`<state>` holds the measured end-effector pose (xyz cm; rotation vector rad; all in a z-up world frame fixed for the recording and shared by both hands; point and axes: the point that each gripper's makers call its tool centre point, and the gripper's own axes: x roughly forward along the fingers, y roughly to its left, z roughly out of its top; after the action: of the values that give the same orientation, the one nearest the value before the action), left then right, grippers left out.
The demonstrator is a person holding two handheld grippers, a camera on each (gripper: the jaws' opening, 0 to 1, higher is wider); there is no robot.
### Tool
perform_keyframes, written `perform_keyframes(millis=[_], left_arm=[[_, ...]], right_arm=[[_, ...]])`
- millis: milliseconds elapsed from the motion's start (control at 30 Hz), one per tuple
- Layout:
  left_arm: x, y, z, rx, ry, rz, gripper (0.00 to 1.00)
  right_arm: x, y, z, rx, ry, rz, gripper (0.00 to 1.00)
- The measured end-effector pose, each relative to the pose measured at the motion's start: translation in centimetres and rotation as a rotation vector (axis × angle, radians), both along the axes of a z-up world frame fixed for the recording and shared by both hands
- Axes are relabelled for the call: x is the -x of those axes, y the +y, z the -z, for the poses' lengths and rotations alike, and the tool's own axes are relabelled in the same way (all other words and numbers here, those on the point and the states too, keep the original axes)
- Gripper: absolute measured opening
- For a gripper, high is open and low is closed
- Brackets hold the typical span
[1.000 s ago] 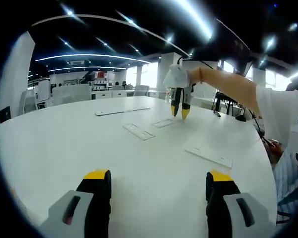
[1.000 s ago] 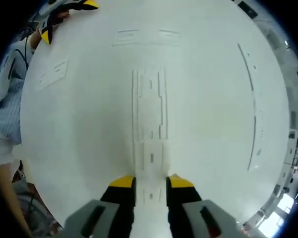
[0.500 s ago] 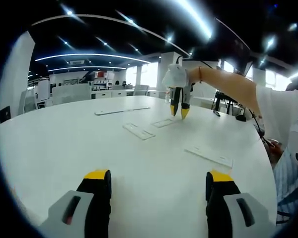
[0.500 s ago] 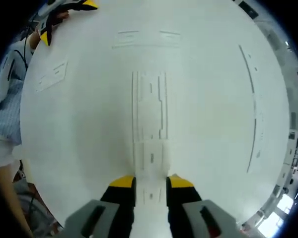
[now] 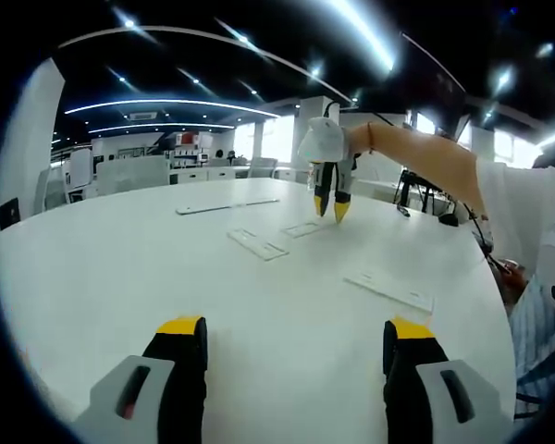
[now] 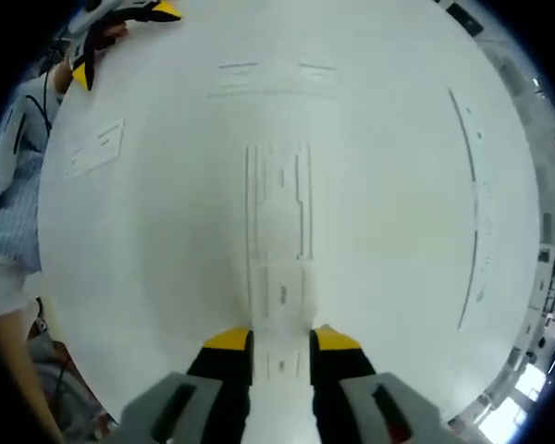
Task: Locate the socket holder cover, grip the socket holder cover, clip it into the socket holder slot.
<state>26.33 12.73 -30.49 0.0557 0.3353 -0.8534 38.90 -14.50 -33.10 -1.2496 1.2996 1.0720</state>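
Observation:
In the right gripper view my right gripper (image 6: pixel 280 340) is shut on a flat white socket holder cover (image 6: pixel 280 301), which sticks out ahead of the jaws. Just beyond its tip a long white socket holder (image 6: pixel 279 199) with two side rails lies flat on the table, in line with the cover. From the left gripper view the right gripper (image 5: pixel 328 211) hangs tips-down from a hand over a flat white plate (image 5: pixel 305 228) at the far side. My left gripper (image 5: pixel 296 338) stands open low over the table with nothing between its fingers.
The round white table (image 5: pixel 120 277) carries more flat plates (image 5: pixel 257 245) (image 5: pixel 388 290) and a long strip (image 5: pixel 227 206). In the right gripper view a plate (image 6: pixel 97 143), a long strip (image 6: pixel 472 213), the left gripper (image 6: pixel 120 37) and a striped sleeve (image 6: pixel 5 194) show.
The right gripper has drifted slightly left in the left gripper view. In the right gripper view the table parts have slid a little downward while the held cover stays put. The left gripper is still.

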Motion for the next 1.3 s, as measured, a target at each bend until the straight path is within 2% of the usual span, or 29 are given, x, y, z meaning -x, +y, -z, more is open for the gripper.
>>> perform_keyframes(millis=[1300], left_arm=[[0.3, 0.0, 0.0, 0.001, 0.0, 0.004, 0.78]], right_arm=[[0.3, 1.2, -0.1, -0.002, 0.002, -0.003, 0.25]])
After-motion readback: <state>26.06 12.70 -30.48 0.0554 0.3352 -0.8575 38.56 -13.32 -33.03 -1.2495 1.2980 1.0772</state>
